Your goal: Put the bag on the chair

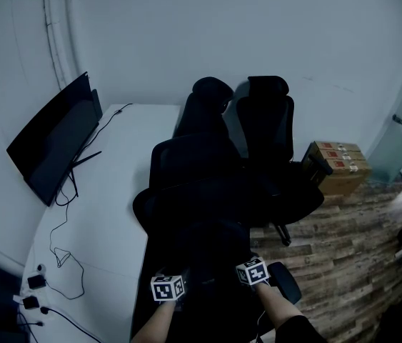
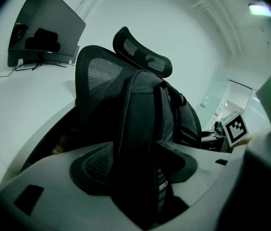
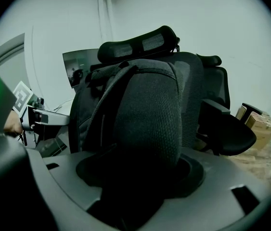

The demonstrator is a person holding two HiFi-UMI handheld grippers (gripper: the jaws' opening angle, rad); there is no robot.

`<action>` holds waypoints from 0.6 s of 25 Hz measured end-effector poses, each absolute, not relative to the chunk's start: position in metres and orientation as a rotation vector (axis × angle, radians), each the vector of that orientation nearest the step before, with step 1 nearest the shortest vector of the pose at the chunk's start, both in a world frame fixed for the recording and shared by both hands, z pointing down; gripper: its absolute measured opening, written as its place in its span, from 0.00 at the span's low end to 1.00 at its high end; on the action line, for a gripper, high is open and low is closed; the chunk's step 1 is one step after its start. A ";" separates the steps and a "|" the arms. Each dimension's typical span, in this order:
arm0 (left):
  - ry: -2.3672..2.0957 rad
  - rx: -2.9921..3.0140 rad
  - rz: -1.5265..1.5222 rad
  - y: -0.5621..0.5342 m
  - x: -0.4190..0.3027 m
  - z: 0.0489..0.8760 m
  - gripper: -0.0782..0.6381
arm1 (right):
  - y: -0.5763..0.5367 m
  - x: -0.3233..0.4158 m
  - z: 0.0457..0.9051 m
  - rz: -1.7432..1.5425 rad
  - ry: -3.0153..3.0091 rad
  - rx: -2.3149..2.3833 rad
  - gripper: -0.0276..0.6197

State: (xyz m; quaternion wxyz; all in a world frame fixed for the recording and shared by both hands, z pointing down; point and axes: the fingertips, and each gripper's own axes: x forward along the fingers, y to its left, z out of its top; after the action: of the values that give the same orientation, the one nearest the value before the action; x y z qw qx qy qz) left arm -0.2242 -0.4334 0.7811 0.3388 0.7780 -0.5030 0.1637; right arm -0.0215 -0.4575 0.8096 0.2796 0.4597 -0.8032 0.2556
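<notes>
Left gripper view: the left tongs are wide open. A side edge of the black cloth backpack stands in the gap between the two jaws, and they do not look like they squeeze it. The backpack stands upright on the black mesh office chair and leans on the chair's back. In the right gripper view the right tongs are wide open too. A thick padded part of the backpack fills the gap between those jaws, but they do not seem to pinch it. In the head view the chair stands right beside the white counter, which has a black flat screen on it.
</notes>
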 end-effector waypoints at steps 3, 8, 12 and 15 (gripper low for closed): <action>-1.298 2.045 0.418 -0.432 -0.222 0.778 0.51 | -0.459 -0.017 0.814 0.703 -2.139 1.239 0.43; -1.287 2.052 0.418 -0.428 -0.218 0.775 0.51 | -0.458 -0.004 0.821 0.752 -2.091 1.276 0.43; -1.281 2.053 0.416 -0.423 -0.217 0.774 0.51 | -0.454 0.007 0.822 0.784 -2.058 1.282 0.43; -1.282 2.051 0.419 -0.419 -0.216 0.774 0.51 | -0.448 0.020 0.820 0.835 -2.011 1.310 0.43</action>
State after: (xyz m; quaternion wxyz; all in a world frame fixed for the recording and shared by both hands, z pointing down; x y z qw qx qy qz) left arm -0.2161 -0.4193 0.7740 0.3366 0.7869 -0.4916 0.1606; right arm 0.0199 -0.4483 0.8203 0.2959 0.4925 -0.7559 0.3140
